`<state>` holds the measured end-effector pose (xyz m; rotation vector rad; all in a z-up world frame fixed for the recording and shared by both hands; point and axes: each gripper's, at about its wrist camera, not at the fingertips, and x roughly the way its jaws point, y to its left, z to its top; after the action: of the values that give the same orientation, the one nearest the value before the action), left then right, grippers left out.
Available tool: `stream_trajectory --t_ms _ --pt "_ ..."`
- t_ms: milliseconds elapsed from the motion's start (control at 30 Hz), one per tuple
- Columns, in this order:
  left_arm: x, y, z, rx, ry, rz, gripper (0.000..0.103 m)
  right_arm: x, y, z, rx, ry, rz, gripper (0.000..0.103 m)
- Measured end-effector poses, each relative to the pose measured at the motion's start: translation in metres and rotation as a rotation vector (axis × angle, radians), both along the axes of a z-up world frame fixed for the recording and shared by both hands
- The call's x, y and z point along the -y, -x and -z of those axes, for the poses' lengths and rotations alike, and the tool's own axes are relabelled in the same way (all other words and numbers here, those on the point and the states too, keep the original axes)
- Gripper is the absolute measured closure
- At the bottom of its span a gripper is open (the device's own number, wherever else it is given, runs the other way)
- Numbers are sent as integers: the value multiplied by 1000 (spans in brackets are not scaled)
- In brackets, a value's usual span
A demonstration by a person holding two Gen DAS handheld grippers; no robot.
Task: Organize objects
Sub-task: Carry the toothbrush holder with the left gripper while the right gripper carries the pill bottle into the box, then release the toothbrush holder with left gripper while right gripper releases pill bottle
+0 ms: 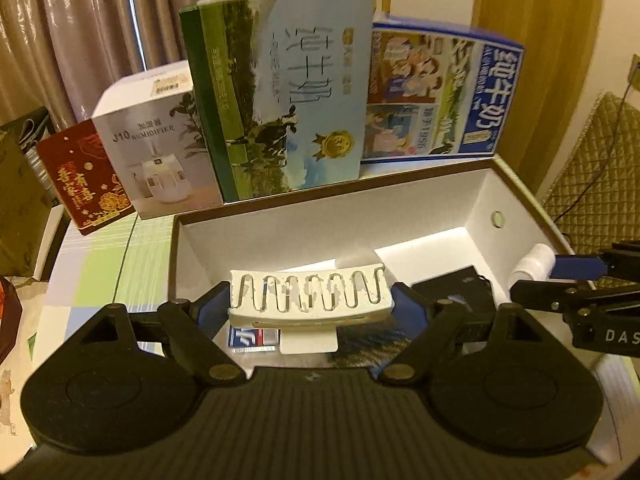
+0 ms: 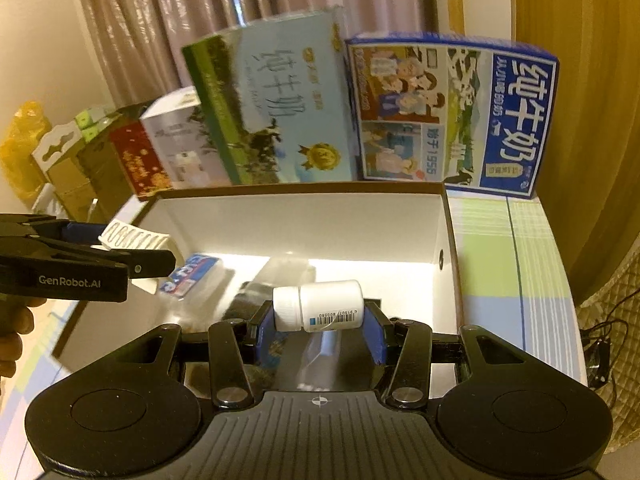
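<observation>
Milk cartons [image 1: 280, 96], humidifier box [image 1: 160, 152] line table's far edge behind open white box [image 1: 480, 200]. Inside: blue packet [image 2: 192, 276], black pouch [image 1: 460, 284]. Left gripper [image 1: 310, 300] clamps white hair claw [image 1: 308, 294]; right gripper [image 2: 320, 320] clamps white pill bottle [image 2: 320, 304], both over box.

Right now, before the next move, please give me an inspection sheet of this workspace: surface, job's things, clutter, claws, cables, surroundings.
Surface: table with a checked green and white cloth.
Job's things: open white box; inside it a blue-red pack and a dark item, unclear what.
Clutter: two milk cartons, humidifier box and red box, standing behind the open box.
Claws: left claw shut on a white hair clip; right claw shut on a white bottle lying sideways; both above the box.
Cables: black cable past the table's right edge.
Surroundings: curtains; cardboard boxes at left.
</observation>
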<state>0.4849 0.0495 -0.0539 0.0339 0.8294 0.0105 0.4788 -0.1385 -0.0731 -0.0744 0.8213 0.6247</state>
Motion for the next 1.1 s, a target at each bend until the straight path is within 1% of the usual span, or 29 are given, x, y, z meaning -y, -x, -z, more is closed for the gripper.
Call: stream_trajectory --t_ms 267,533,633,767,1100 --pt "-5 -52 30 -54 -13 -24 21 -10 -43 22 -29 42 47 59" --pt "-1 -83 54 -89 -48 -21 21 -19 -65 32 -34 70 53 59" --pt "0 -89 60 -98 -61 -19 21 -21 -69 36 -35 80 56 59" --pt "0 -94 66 -106 -61 -17 21 -25 -72 39 -10 112 44 59" --pt "-2 -96 64 -115 -50 4 19 -34 -73 41 13 150 16 59"
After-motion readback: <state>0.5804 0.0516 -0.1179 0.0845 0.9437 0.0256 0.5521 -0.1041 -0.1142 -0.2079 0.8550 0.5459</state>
